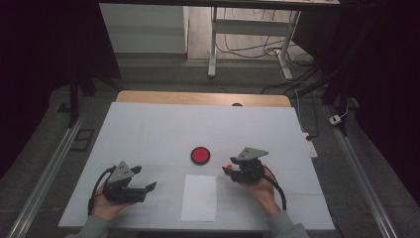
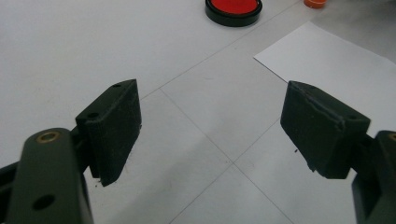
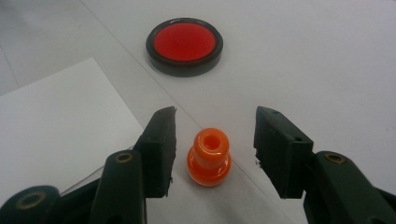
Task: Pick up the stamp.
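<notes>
Right gripper jaws apart, upright orange stamp standing between them untouched, red ink pad beyond, white paper beside, left gripper wide apart over bare table

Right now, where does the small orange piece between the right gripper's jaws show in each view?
High view: the orange piece sits just left of the right gripper, right of centre.
Left gripper view: at the top edge, right of centre.
Right gripper view: low centre, upright between the open jaws, untouched.
Shared landmark: the red disc, with the white sheet beside it.
</notes>
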Available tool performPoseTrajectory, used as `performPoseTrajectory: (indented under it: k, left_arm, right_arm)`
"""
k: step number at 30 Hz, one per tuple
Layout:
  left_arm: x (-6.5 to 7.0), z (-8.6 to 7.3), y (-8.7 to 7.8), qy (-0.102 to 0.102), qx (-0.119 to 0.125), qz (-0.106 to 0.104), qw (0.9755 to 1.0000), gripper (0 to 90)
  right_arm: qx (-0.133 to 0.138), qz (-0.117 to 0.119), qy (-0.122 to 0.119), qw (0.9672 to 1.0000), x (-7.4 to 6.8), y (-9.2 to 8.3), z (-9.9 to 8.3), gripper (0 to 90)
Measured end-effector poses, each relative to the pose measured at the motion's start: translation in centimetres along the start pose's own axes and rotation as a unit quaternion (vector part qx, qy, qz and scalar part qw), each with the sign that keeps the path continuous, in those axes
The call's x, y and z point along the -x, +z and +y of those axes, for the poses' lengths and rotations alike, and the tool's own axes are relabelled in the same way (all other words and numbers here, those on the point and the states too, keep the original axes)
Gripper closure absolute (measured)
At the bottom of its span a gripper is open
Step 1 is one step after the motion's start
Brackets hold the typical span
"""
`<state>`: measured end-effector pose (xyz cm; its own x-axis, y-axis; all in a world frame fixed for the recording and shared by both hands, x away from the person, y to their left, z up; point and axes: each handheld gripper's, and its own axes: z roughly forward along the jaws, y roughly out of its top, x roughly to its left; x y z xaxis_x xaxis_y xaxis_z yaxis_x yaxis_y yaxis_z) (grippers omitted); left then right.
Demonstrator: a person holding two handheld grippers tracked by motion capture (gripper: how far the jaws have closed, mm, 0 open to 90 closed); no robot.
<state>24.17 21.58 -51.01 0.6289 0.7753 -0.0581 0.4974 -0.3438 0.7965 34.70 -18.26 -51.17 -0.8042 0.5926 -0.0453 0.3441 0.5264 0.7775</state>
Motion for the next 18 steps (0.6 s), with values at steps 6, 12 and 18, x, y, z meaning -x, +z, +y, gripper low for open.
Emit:
performPoseTrajectory:
  k: [6, 12, 18]
  left_arm:
    - [-0.02, 0.00, 0.00, 0.000, 0.000, 0.000, 1.0000, 20.7]
    - [-0.06, -0.02, -0.05, 0.000, -0.001, -0.001, 1.0000, 20.6]
    - [-0.09, -0.03, -0.04, 0.000, -0.001, -0.001, 1.0000, 20.6]
  right_arm:
    - [-0.002, -0.002, -0.004, 1.0000, -0.14, 0.14, -0.01, 54.7]
    - [-0.007, -0.001, -0.007, 0.9999, -0.17, 0.32, -0.15, 60.9]
    - [-0.013, 0.000, -0.014, 0.9998, -0.15, 0.37, -0.17, 68.9]
